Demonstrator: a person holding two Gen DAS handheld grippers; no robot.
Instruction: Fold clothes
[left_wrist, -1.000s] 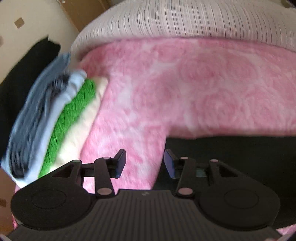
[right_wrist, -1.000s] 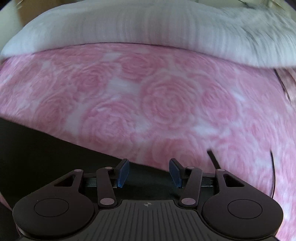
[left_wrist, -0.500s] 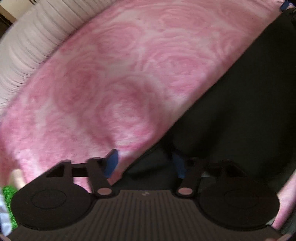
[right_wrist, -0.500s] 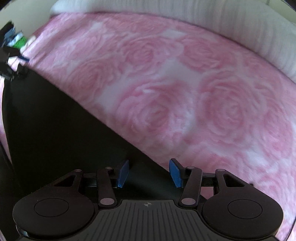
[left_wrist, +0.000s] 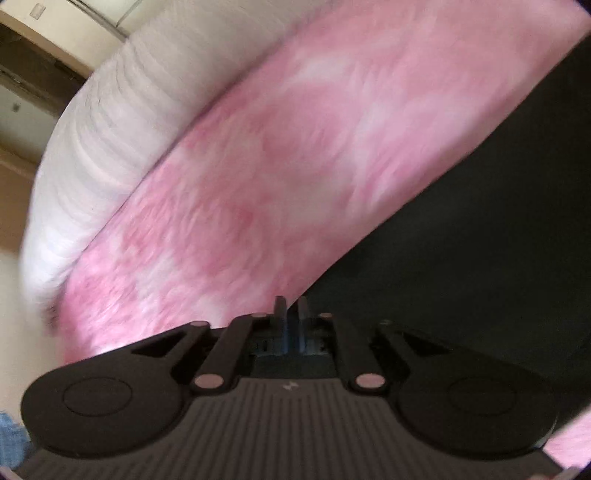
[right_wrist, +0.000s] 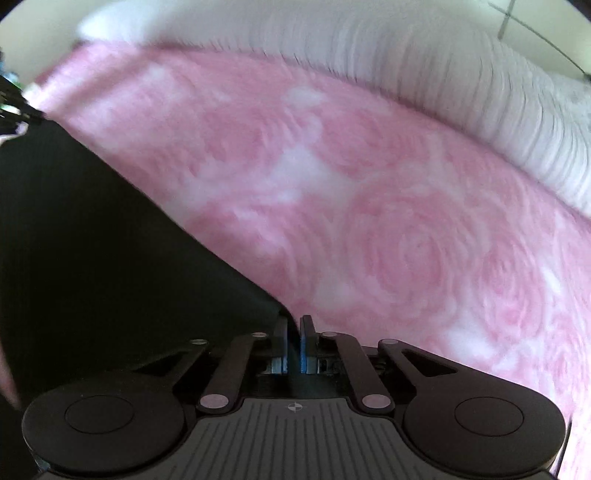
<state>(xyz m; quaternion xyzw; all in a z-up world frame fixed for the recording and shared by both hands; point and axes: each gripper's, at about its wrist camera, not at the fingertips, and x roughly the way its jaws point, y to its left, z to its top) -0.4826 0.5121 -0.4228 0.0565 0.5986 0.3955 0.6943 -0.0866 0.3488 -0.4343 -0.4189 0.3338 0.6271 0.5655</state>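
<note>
The left claw (left_wrist: 291, 314) is letting go a little and the right claw (right_wrist: 294, 332) is squeezing, both on the black cloth's (right_wrist: 92, 240) edge. Lift both corners together, keeping it tight over the pink blanket (right_wrist: 369, 203).

Garment (right_wrist: 110, 240) on blanket (right_wrist: 369, 221); pillow (right_wrist: 443, 74) behind.

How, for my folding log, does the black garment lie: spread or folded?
Spread: the black garment lies smooth, straight-edged, on the pink blanket; no fold shows.

left wrist: steep, close over pink blanket (left_wrist: 280, 177) | right wrist: same | shared: black garment (right_wrist: 92, 258)
</note>
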